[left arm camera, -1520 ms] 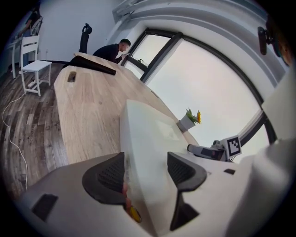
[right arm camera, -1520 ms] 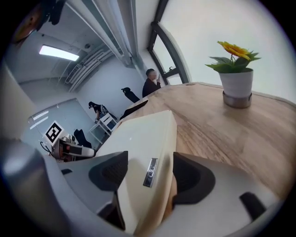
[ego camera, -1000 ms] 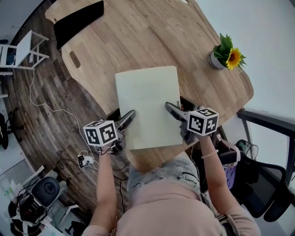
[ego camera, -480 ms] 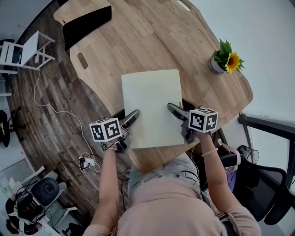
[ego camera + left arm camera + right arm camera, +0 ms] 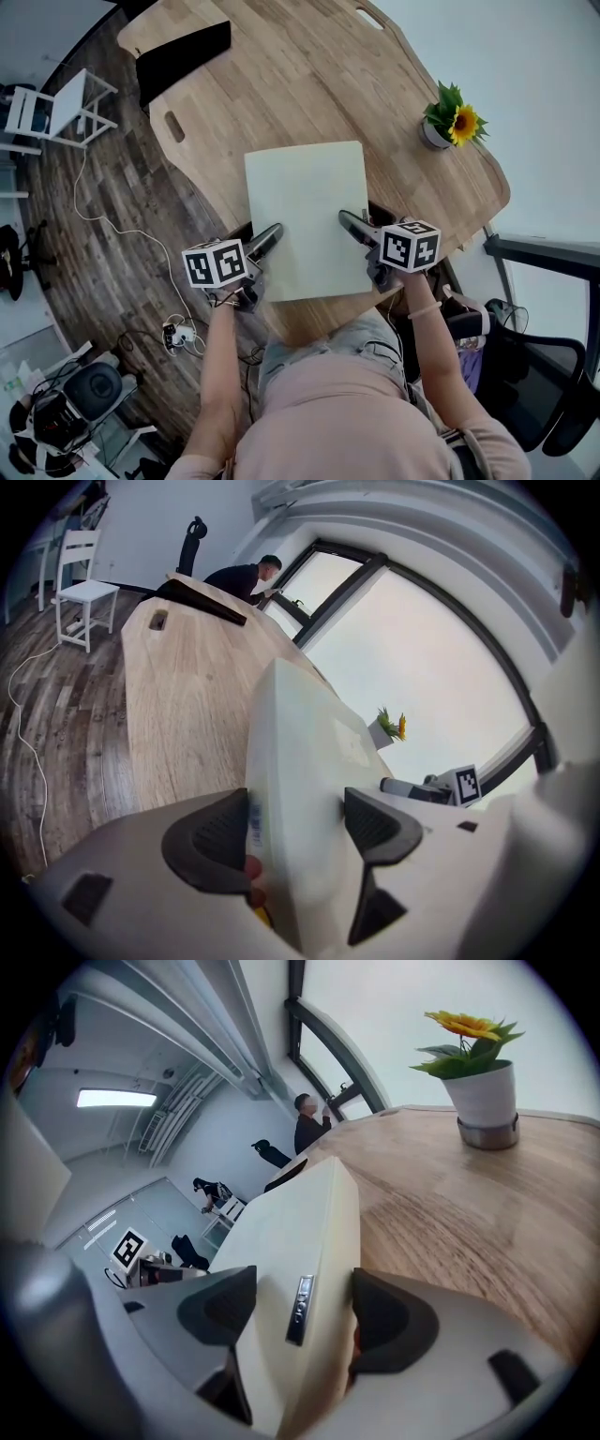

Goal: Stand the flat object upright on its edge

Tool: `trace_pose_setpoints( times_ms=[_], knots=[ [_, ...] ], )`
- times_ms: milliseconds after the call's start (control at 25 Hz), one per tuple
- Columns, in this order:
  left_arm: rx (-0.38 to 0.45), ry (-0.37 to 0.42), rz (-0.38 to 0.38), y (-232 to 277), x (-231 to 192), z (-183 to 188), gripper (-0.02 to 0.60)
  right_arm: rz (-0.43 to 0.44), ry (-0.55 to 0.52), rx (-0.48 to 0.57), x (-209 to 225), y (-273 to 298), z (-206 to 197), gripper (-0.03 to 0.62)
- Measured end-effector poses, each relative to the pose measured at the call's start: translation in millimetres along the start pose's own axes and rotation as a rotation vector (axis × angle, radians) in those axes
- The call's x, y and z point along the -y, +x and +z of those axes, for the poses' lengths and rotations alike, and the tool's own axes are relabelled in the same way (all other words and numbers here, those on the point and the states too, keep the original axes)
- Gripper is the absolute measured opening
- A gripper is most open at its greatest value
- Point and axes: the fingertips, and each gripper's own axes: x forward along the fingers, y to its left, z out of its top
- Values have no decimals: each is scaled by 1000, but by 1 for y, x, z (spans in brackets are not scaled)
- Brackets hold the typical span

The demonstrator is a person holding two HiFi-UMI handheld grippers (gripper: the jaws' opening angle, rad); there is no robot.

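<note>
Flat object (image 5: 305,211), smooth cream rectangle, rounded edges

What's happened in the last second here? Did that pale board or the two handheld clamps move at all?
Hardly anything. The whole picture slides a little, table and sunflower pot alike, so it is likely just the head camera shifting. The pale board sits where it did, with the left gripper and right gripper each still shut on a side edge. Nothing was let go.
</note>
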Motion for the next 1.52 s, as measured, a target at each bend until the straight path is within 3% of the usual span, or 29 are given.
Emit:
trace_pose_setpoints(
  times_ms=[1280, 1520],
  knots=[
    [177, 146, -37, -63, 45, 13, 298, -8, -226, 175, -67, -55, 33, 307],
    [212, 214, -35, -70, 53, 21, 298, -19, -336, 213, -79, -62, 46, 305]
  ],
)
